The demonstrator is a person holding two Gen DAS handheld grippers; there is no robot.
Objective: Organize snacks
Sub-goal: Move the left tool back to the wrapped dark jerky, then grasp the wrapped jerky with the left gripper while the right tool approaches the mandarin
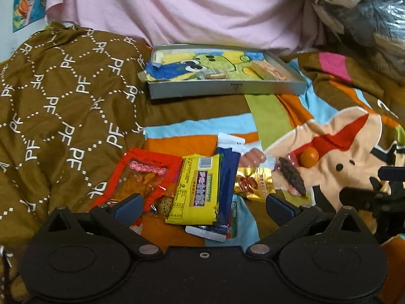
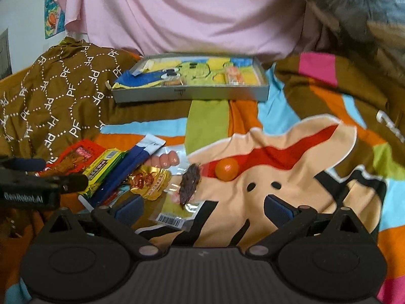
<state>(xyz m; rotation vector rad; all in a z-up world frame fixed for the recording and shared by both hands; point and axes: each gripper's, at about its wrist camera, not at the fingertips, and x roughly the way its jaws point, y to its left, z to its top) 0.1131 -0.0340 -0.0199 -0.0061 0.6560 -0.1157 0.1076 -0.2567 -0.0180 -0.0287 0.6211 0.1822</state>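
A pile of snacks lies on the bed cover: a red packet (image 1: 144,177), a yellow bar (image 1: 197,190), a blue sachet (image 1: 227,177), a gold wrapper (image 1: 253,182), pink sausages (image 1: 253,158), a dark brown stick (image 1: 292,176) and an orange ball (image 1: 309,157). My left gripper (image 1: 202,207) hangs open just above the yellow bar. My right gripper (image 2: 202,210) is open over a clear wrapper (image 2: 177,214), near the brown stick (image 2: 189,183) and the orange ball (image 2: 226,169). Farther back, a grey tray (image 1: 227,88) holds an orange-and-white snack (image 1: 270,72).
The colourful cartoon bed cover (image 2: 291,177) is bare on the right. A brown patterned quilt (image 1: 63,106) bunches on the left. Pink fabric (image 1: 189,7) rises behind the tray (image 2: 192,93). A dark patterned bundle (image 1: 354,12) sits at the back right.
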